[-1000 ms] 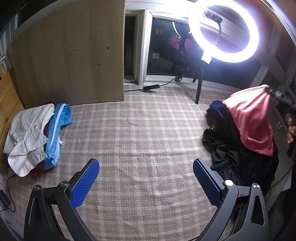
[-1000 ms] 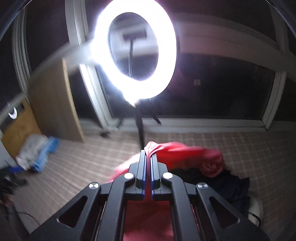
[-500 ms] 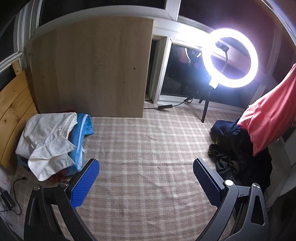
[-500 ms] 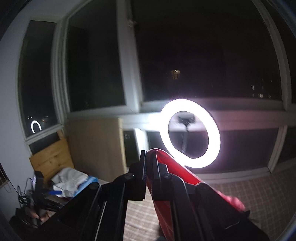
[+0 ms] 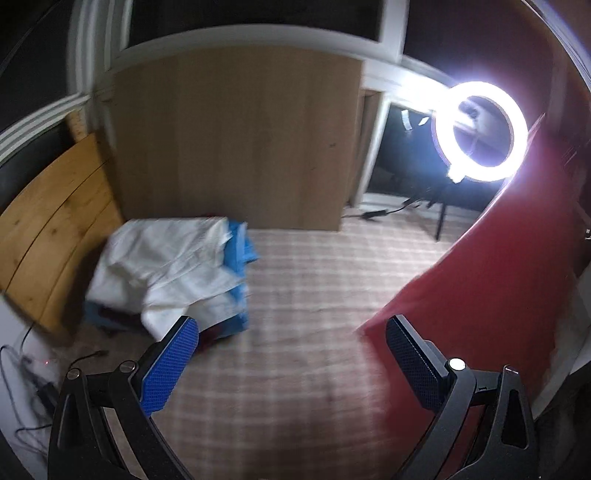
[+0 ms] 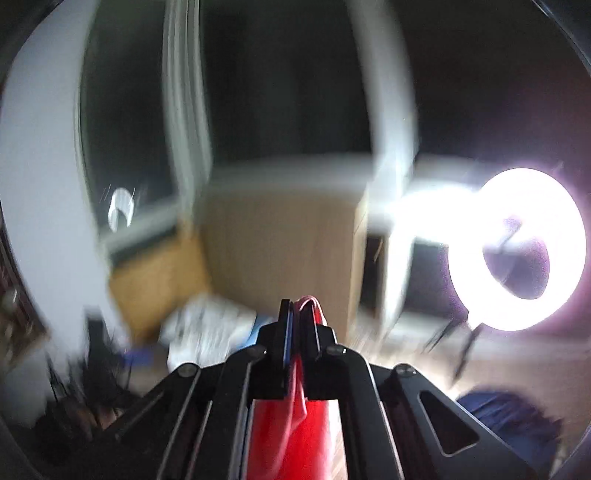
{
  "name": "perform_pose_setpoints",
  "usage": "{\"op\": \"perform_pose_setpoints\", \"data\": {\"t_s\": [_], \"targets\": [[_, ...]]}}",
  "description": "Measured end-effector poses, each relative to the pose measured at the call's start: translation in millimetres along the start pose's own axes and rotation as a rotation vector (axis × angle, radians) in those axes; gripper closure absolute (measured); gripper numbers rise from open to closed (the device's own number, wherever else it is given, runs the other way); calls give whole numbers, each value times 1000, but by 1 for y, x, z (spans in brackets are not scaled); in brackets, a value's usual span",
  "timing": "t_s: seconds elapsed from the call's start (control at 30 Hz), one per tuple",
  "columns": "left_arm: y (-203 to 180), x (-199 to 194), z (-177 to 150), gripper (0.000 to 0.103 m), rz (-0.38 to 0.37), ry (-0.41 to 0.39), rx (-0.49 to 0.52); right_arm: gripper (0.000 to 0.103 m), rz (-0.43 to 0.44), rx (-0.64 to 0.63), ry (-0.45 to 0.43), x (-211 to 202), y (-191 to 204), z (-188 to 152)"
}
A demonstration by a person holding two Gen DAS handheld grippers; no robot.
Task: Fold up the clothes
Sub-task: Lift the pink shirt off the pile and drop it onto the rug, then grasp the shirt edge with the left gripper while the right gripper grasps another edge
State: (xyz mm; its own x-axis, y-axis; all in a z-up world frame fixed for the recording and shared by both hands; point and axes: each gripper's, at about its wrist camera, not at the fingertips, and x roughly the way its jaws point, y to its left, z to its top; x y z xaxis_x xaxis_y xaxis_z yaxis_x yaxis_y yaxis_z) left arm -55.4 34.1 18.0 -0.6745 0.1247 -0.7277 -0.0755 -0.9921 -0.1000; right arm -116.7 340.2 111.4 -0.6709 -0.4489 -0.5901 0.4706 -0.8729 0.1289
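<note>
Now red garment (image 6: 295, 417) pinched between right jaws

left wrist: above plaid carpet (image 5: 314, 295), facing wooden board (image 5: 236, 136) | right wrist: higher | shared: ring light (image 5: 480, 131)

A home room at night, used as a recording corner: dark windows (image 5: 258, 14) in white frames, a plaid mat (image 5: 303, 295) on the floor, wooden boards (image 5: 236, 136) against the wall, a glowing ring light (image 5: 480, 131), piled laundry (image 5: 166, 266)
</note>
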Motion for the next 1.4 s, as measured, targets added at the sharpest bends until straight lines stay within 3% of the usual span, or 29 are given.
{"op": "perform_pose_setpoints", "data": {"t_s": [0.07, 0.13, 0.17, 0.27, 0.37, 0.47, 0.57, 0.67, 0.77, 0.83, 0.87, 0.9, 0.97, 1.03, 1.27, 1.33, 1.4], "targets": [[-2, 10, -14, 1, -11, 46, 28, 76, -48, 31, 184, 72, -4, -32], [-4, 21, -27, 1, -22, 93, 57, 76, -79, 98, 279, 109, -12, -71], [-5, 26, -34, 1, -27, 116, 71, 75, -72, 149, 301, 118, -18, -92], [-8, 41, -55, 1, -44, 186, 113, 57, -15, 257, 356, 115, -19, -161], [-11, 57, -75, 1, -60, 256, 156, 56, 1, 266, 444, 118, 10, -222], [-14, 72, -96, 1, -76, 325, 198, 56, 15, 263, 500, 127, 34, -254], [-17, 88, -116, 1, -93, 395, 241, 56, -56, 209, 502, 134, 47, -260], [-35, 108, -106, 1, -126, 385, 244, 56, -102, 162, 531, 141, 44, -264], [-52, 127, -96, 1, -160, 376, 247, 56, -90, 190, 529, 144, 29, -268], [-64, 140, -90, 1, -182, 369, 250, 64, -78, 213, 526, 146, 19, -270], [-68, 146, -88, 6, -192, 366, 259, 85, -63, 230, 520, 144, 15, -269], [-69, 152, -87, 15, -174, 379, 266, 94, -53, 243, 505, 138, 11, -266], [-60, 154, -83, 69, -144, 381, 258, 95, -51, 246, 467, 123, 5, -260], [-40, 145, -76, 78, -118, 359, 227, 97, -85, 227, 436, 110, -3, -253], [28, 111, -52, 75, -28, 278, 119, 98, -298, 220, 409, 86, -51, -222], [58, 109, -48, 62, 90, 263, 101, 98, -358, 218, 400, 79, -65, -213], [83, 116, -49, 58, 200, 294, 63, 96, -419, 215, 391, 72, -79, -204]]}}
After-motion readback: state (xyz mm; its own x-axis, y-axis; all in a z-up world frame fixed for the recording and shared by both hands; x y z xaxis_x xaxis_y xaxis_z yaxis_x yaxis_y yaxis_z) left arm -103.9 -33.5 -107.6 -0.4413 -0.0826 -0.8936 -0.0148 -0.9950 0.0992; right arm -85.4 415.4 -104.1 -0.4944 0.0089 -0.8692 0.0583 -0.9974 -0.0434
